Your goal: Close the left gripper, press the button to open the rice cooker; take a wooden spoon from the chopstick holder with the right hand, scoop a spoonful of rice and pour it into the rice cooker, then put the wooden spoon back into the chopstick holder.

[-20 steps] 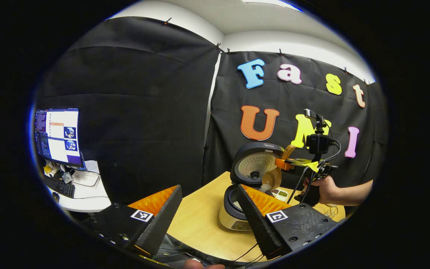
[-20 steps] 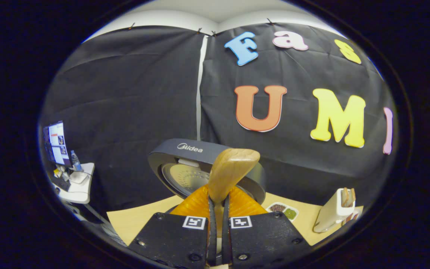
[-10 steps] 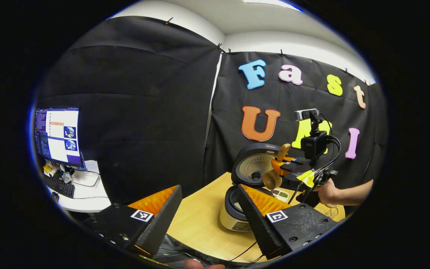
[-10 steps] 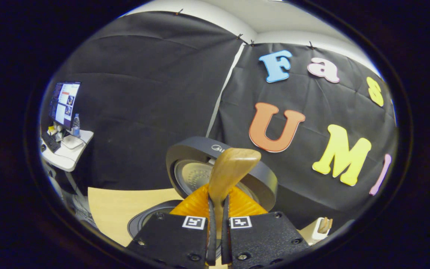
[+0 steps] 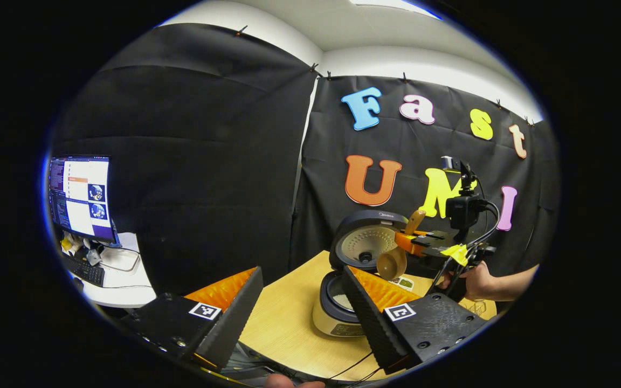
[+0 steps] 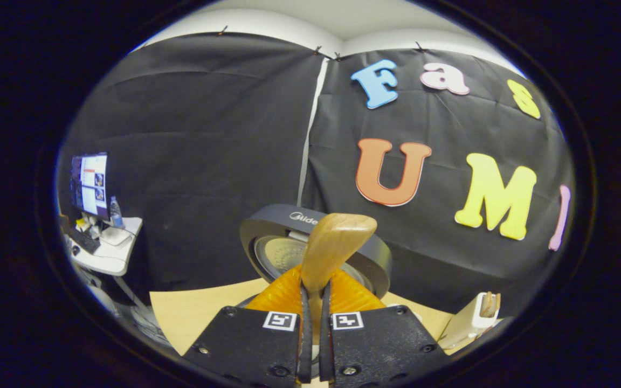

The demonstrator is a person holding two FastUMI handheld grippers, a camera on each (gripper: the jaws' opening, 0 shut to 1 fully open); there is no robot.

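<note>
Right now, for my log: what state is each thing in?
Dark-lidded cream rice cooker: lid up, white rice inside.
Wooden spoon: gripped, bowl hanging above the pot.
Right hand-held gripper: shut on the spoon.
Left hand-held gripper: open, empty.
White chopstick holder: upright.

Wooden spoon [image 6: 332,248] bowl hidden below claw; chopstick holder [image 6: 469,323] base cut off.
</note>
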